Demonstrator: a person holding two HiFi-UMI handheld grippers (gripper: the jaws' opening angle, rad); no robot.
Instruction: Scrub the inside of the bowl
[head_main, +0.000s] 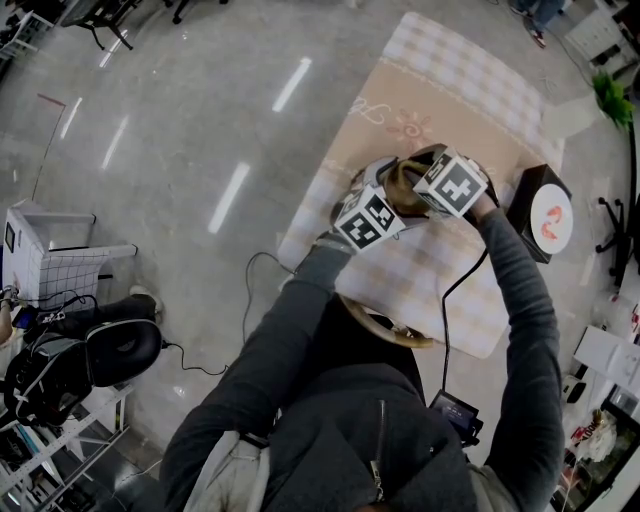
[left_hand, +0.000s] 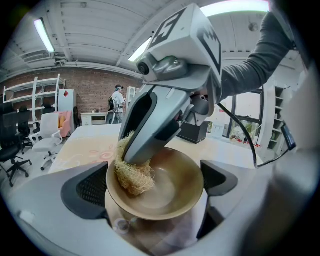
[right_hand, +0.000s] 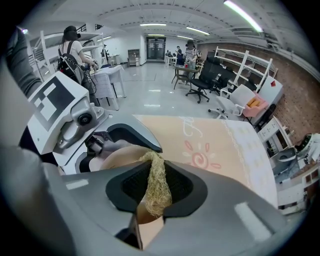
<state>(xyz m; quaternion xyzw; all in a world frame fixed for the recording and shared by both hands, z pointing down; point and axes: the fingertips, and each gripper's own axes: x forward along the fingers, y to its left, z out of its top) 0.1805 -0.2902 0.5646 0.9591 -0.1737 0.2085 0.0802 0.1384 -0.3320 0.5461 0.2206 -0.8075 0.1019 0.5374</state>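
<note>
A tan bowl (left_hand: 167, 187) is held tilted between the jaws of my left gripper (left_hand: 156, 186), which is shut on its rim. My right gripper (right_hand: 156, 192) is shut on a straw-coloured loofah scrubber (right_hand: 156, 186). That scrubber (left_hand: 132, 172) presses against the bowl's inner left wall, with the right gripper's fingers (left_hand: 150, 132) reaching into the bowl from above. In the head view both grippers, left (head_main: 368, 218) and right (head_main: 450, 184), meet above the table, and the bowl (head_main: 403, 190) shows only as a brown sliver between them.
A table with a beige checked cloth (head_main: 440, 90) bearing a pink sun pattern lies under the grippers. A black box with a white round top (head_main: 548, 218) stands at its right edge. Office chairs, white shelves and people stand further off.
</note>
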